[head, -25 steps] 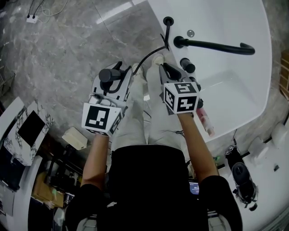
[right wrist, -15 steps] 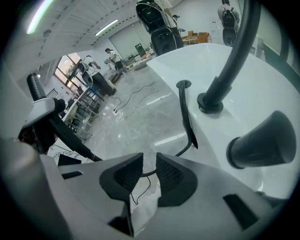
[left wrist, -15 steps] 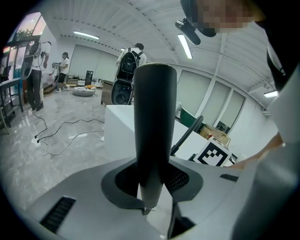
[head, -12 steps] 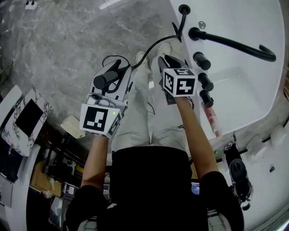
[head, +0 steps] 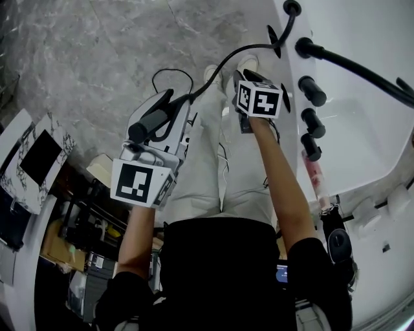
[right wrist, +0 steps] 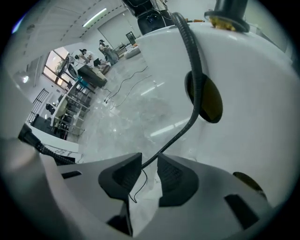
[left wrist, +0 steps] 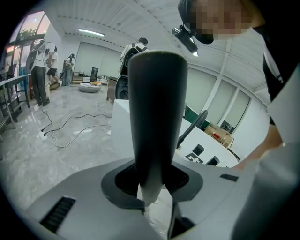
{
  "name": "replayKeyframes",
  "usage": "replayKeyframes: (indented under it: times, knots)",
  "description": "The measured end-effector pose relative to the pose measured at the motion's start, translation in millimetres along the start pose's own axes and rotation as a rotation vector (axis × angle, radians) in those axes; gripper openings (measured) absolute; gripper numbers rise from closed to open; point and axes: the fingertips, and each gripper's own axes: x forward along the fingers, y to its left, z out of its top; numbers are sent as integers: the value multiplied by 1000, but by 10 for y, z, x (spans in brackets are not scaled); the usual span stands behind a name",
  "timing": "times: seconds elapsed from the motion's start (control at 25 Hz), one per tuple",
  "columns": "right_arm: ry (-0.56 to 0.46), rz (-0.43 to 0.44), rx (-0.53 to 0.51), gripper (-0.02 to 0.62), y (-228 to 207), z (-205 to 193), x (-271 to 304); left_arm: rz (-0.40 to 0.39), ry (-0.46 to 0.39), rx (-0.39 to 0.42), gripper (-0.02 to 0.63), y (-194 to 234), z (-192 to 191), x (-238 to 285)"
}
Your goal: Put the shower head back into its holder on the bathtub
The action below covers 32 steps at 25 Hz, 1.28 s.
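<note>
The left gripper [left wrist: 153, 183] has its jaws closed on the black handle of the shower head [left wrist: 157, 108], which stands up between the pads, off the bathtub [right wrist: 253, 131] and out over the marble floor [head: 97, 58], near the tub's outer wall. The right gripper [right wrist: 149, 171] hangs beside that wall; its jaws have just been opening and now stand part-way apart, with the black hose [right wrist: 196, 89] running loose through the gap and neither pad pressing on it. The hose climbs the wall to a black fitting [head: 292, 8] at the far end of the tub's near rim, probably the holder, though its form is too small to be sure. Three black knobs [head: 312, 90] and a long black spout [head: 362, 64] share that rim. The step in hand looks like the carry towards the holder, the hose having been let go. Next, the left gripper would need to raise the handle to the rim's far end, line it up over the fitting and lower it in. No brand or lettering can be read; only square markers show on the cubes.
</note>
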Motion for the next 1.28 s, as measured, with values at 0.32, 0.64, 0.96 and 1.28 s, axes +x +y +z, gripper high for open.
replayKeyframes:
  times: [0.32, 0.64, 0.96, 1.28]
  knots:
    - [9, 3, 25, 101, -38, -25, 474, 20, 19, -20, 126, 143, -272, -70]
    - [81, 31, 49, 120, 56, -227, 842, 38, 34, -51, 126, 259, -512, -88]
    - [155, 123, 242, 135, 315, -477, 1037, 42, 30, -69, 126, 352, -552, -95]
    - [236, 214, 469, 138, 485, -694, 1144, 30, 38, -74, 126, 372, -590, -79]
